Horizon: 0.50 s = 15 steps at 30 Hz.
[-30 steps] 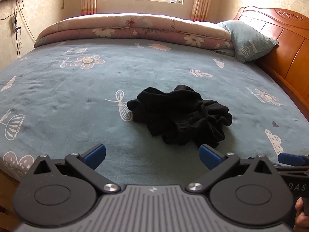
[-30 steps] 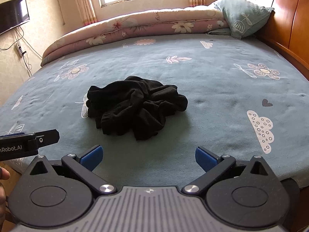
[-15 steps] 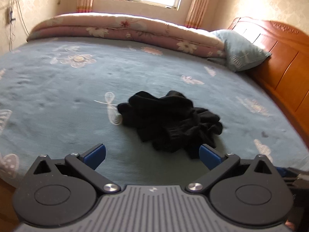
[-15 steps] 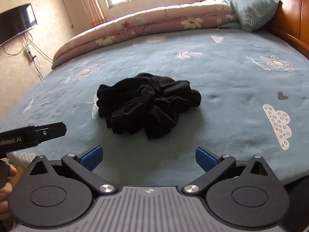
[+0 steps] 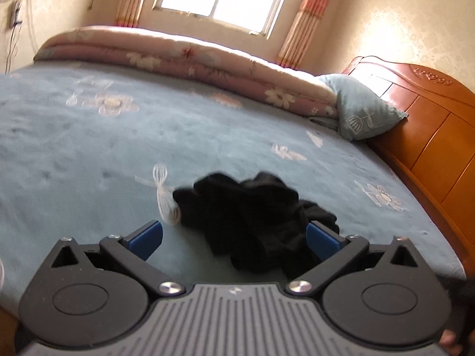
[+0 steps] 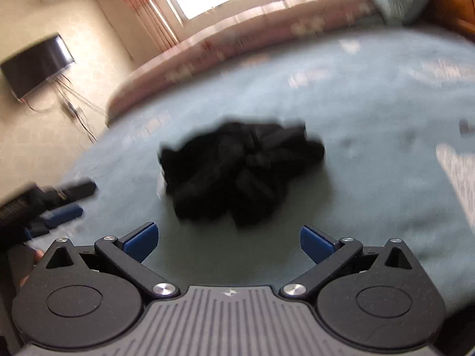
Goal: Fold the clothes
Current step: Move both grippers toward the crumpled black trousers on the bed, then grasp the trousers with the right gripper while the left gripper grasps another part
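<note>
A crumpled black garment (image 5: 255, 216) lies in a heap on the blue-grey flowered bedspread (image 5: 89, 154). In the left wrist view my left gripper (image 5: 234, 237) is open, its blue pads wide apart, and the near edge of the heap sits between and just beyond them. In the right wrist view, which is blurred, the same garment (image 6: 240, 172) lies a short way ahead of my right gripper (image 6: 227, 241), which is open and holds nothing. The left gripper (image 6: 56, 204) shows at the left edge there.
A rolled pink floral quilt (image 5: 190, 62) runs along the far side of the bed below the window. A blue pillow (image 5: 365, 112) leans on the wooden headboard (image 5: 430, 130) at right. A wall television (image 6: 35, 65) hangs at left.
Both grippers have moved forward and lower toward the black garment, tilting as they go. The heap now reaches the left gripper's pads. Both stay open.
</note>
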Each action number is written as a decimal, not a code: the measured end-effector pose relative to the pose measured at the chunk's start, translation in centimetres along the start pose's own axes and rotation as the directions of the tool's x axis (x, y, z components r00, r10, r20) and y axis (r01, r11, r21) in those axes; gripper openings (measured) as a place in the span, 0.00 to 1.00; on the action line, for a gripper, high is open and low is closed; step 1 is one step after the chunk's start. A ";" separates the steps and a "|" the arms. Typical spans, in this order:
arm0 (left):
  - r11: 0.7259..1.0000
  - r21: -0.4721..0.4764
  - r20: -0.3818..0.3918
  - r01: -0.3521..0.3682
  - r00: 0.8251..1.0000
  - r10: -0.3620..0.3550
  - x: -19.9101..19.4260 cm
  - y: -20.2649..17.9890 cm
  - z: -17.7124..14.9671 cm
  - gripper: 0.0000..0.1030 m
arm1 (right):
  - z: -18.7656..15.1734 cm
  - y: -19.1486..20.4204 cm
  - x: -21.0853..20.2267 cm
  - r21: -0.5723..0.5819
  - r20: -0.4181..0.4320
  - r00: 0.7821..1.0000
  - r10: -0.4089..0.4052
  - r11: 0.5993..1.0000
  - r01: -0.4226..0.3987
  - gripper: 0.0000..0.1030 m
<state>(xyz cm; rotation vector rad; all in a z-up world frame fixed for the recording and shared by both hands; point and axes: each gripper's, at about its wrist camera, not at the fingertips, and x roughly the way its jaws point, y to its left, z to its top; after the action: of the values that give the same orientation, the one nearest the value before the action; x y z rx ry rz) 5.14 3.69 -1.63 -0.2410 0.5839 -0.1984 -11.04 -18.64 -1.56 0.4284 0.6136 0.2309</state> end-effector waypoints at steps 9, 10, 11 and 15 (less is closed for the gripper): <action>0.993 0.072 -0.039 -0.093 0.995 0.096 3.0 0.3 -0.7 0.99 | 1.4 -2.0 2.0 -0.012 -0.007 0.999 0.045 0.999 -0.045 1.00; 0.991 0.092 -0.035 -0.102 0.994 0.105 3.2 0.3 -0.8 0.99 | 1.2 -1.9 2.6 -0.022 -0.021 0.999 0.027 0.999 -0.028 1.00; 0.989 0.107 -0.032 -0.104 0.994 0.108 3.4 0.3 -0.9 0.99 | 1.1 -1.8 3.1 -0.036 -0.036 0.999 0.013 0.999 -0.014 1.00; 0.993 0.087 -0.013 -0.085 0.996 0.086 3.7 1.6 -1.1 0.99 | 1.6 -0.8 4.2 -0.061 -0.047 0.999 0.006 0.998 -0.009 1.00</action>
<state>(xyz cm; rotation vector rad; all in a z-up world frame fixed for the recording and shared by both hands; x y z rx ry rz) 7.74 4.07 -4.84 -0.1302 0.5994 -0.1424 -6.65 -18.49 -2.90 0.3668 0.6495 0.2670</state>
